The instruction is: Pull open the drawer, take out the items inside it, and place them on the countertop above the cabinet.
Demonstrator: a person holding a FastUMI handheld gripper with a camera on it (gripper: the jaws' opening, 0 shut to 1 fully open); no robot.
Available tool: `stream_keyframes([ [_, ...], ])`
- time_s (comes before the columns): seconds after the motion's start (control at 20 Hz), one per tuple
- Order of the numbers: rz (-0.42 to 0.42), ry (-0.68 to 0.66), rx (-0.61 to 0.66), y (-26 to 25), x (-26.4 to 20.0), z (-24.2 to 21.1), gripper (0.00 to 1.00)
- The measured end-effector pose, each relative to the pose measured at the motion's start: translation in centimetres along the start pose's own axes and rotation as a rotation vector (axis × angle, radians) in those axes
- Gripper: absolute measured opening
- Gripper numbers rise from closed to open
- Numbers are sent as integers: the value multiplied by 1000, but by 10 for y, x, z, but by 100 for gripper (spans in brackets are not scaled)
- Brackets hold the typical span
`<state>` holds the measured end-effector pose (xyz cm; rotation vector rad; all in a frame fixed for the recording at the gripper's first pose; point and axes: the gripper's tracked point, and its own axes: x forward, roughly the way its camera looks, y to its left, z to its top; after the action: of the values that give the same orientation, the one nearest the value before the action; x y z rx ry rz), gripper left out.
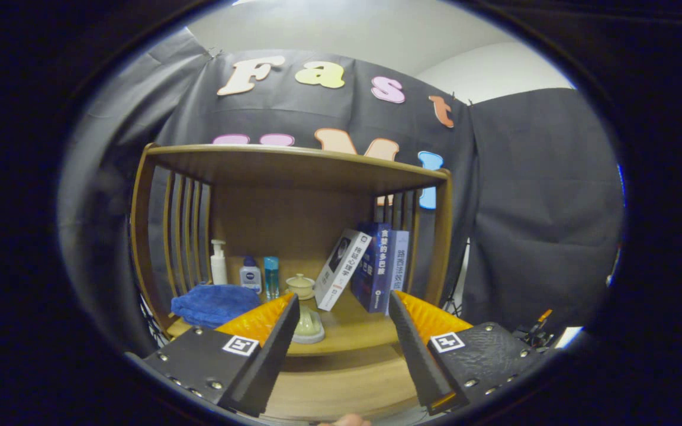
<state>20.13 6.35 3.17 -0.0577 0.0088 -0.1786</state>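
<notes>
Tongs: the gripper point(344, 310) has its two fingers spread wide apart, with nothing held between them
Fingers: the left finger point(267, 355) and the right finger point(415, 349) are dark on the inside and orange on the outside, and each one has a little black and white square tag on its base
Cabinet front: a pale wood panel point(347, 384) sits low between the fingers, just under the countertop; it may be the drawer, but I cannot tell, and no handle can be seen
Countertop: the wood top point(353, 328) shows in the gap between the fingers, a bit ahead of them
On the countertop, near: a pale lidded cup point(308, 325) sits just beside the tip of the left finger, and a blue cloth point(214, 303) lies past that finger, on its outer side
On the countertop, farther back: a white pump bottle point(218, 263), a small white and blue bottle point(250, 276), a blue bottle point(271, 277) and a small cream bowl point(300, 286)
Books: some books point(370, 269) lean and stand beyond the right finger's tip
Shelf: a wood shelf point(293, 165) with slat sides goes over all of it
</notes>
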Motion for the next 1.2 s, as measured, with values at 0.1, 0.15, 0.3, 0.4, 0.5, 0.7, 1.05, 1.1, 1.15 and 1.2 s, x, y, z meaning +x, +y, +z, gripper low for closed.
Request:
stream_keyframes([
  [0.1, -5, 8, -3, -1, -16, -9, 90],
  [0.15, 6, 8, 0, 3, -22, -16, 90],
  [0.3, 48, 26, -1, 11, -42, -46, 90],
  [0.4, 67, 54, 19, 16, -54, -70, 90],
  [0.5, 80, 84, 38, 20, -65, -95, 90],
  [0.7, 78, 144, 49, 20, -85, -143, 90],
  [1.05, 86, 257, 124, 27, -99, -221, 90],
  [1.1, 90, 272, 128, 27, -99, -227, 90],
  [1.15, 95, 281, 129, 28, -102, -231, 91],
  [1.2, 98, 288, 132, 28, -101, -236, 91],
])
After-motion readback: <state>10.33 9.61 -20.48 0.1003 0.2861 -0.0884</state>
